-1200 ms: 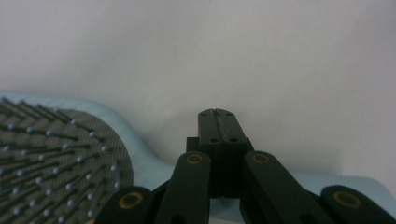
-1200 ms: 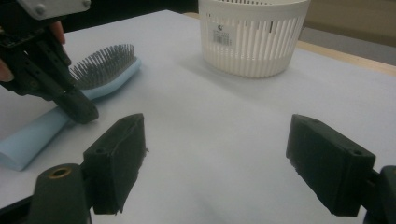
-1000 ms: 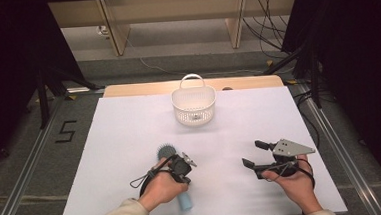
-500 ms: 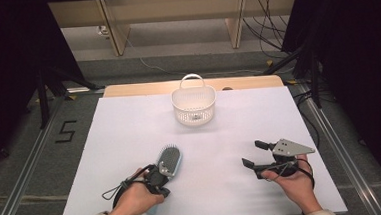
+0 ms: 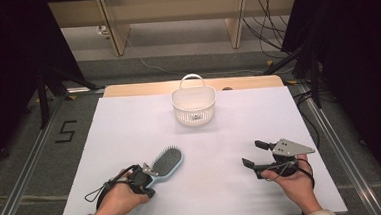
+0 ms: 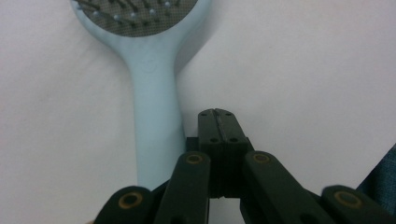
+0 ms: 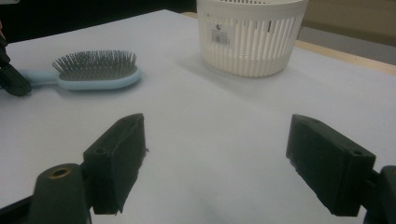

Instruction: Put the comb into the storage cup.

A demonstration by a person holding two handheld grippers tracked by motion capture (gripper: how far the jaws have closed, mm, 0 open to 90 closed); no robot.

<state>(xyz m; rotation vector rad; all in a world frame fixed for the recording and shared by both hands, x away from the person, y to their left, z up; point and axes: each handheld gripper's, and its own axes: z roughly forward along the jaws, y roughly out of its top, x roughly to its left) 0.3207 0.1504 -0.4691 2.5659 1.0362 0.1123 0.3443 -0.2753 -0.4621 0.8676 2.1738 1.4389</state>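
Observation:
A light blue hairbrush (image 5: 166,161) lies bristles up on the white table (image 5: 129,126), its handle (image 6: 154,116) pointing toward the person's left hand. My left gripper (image 5: 143,179) sits at the end of that handle with its jaws shut. In the left gripper view the closed tips (image 6: 217,126) rest right beside the handle, with nothing between them. My right gripper (image 5: 252,153) stands open at the front right, low over bare table, its jaws wide apart (image 7: 215,140). In the right gripper view the hairbrush (image 7: 95,70) lies far off to the left.
A white slatted basket (image 5: 194,105) with a handle stands at the back middle of the table, also ahead in the right gripper view as basket (image 7: 252,37). A wooden strip (image 5: 127,90) edges the table's far side. Cables trail from both grippers.
My left hand has slid left along the table's front. The hairbrush has swung round, its handle now pointing front left instead of front right. The right gripper has kept still.

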